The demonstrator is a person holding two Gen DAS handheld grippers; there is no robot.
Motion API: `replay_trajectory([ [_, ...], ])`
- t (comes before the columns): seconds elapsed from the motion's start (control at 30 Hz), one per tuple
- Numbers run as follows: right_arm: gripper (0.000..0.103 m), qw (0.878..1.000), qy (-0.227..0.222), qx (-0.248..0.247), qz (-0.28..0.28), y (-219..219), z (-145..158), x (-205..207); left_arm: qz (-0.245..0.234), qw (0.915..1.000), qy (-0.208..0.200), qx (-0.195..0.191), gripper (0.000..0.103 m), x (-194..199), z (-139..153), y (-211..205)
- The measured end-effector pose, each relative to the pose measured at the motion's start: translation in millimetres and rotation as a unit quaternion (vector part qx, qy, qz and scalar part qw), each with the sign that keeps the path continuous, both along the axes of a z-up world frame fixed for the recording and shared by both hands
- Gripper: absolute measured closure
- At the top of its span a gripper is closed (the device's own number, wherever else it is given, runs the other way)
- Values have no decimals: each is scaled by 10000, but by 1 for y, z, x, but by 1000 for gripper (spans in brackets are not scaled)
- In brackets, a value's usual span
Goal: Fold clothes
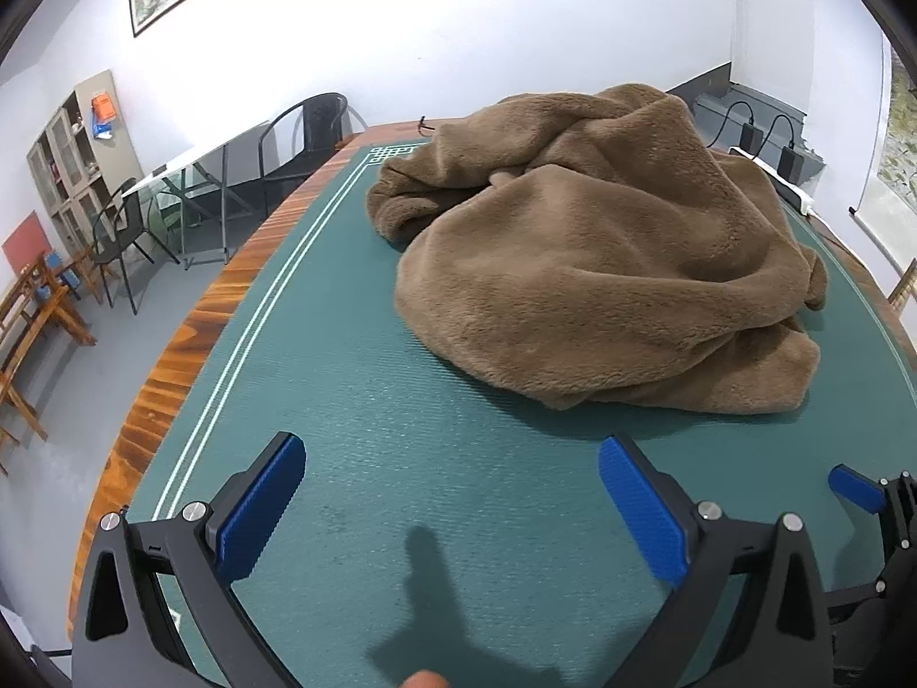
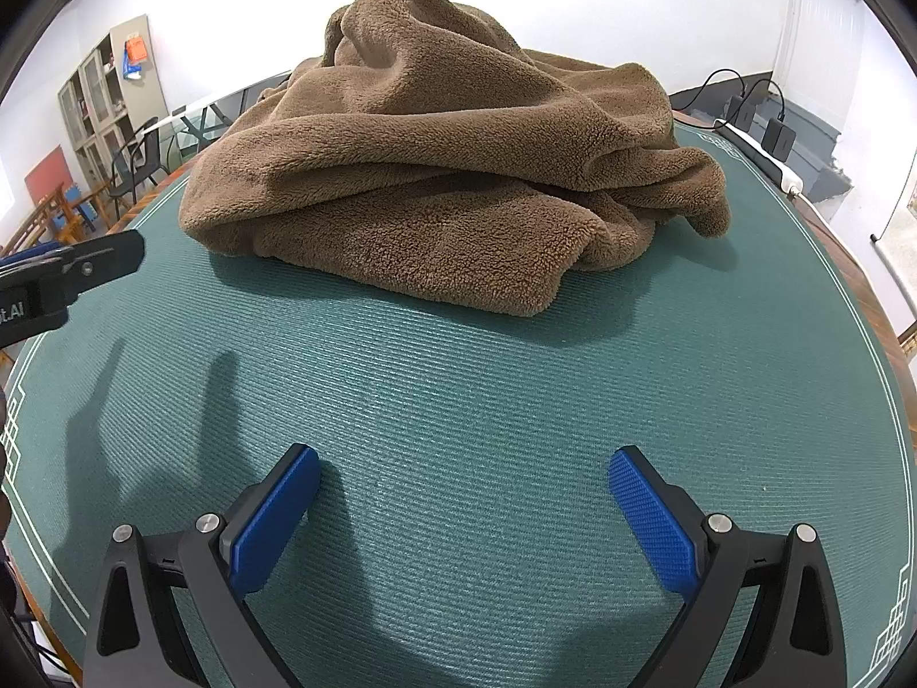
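A brown fleece garment (image 1: 602,252) lies crumpled in a heap on the green mat (image 1: 355,401); it also shows in the right wrist view (image 2: 447,172). My left gripper (image 1: 453,458) is open and empty, low over the mat, short of the heap's near edge. My right gripper (image 2: 464,470) is open and empty, also over the mat (image 2: 487,401) in front of the heap. The right gripper's blue pad (image 1: 857,487) shows at the right edge of the left wrist view. The left gripper's black body (image 2: 69,269) shows at the left edge of the right wrist view.
The mat covers a wooden table (image 1: 189,338). A white power strip with black adapters (image 2: 762,155) lies along the table's far right edge. Chairs (image 1: 304,137), a glass table and a cabinet (image 1: 69,155) stand on the floor to the left.
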State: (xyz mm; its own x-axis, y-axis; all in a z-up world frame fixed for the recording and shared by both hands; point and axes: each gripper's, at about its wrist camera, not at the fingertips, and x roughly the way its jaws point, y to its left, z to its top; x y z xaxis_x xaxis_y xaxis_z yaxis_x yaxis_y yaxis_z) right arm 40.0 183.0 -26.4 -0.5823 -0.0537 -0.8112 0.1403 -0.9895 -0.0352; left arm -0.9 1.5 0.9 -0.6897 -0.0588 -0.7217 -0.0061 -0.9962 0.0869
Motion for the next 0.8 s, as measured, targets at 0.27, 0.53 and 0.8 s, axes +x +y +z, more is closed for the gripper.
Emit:
replay_trajectory([
  [0.27,1,10000,1,0,0,0,0,0,-197,9992,361,17,0,-3,4,6],
  [0.53,1,10000,-2,4,22,-1,0,0,-200,9993,301,130,0,-16,-7,-2],
  [0.8,1,10000,-5,10,51,-2,0,-1,-20,9968,-185,772,0,-35,-39,-29],
])
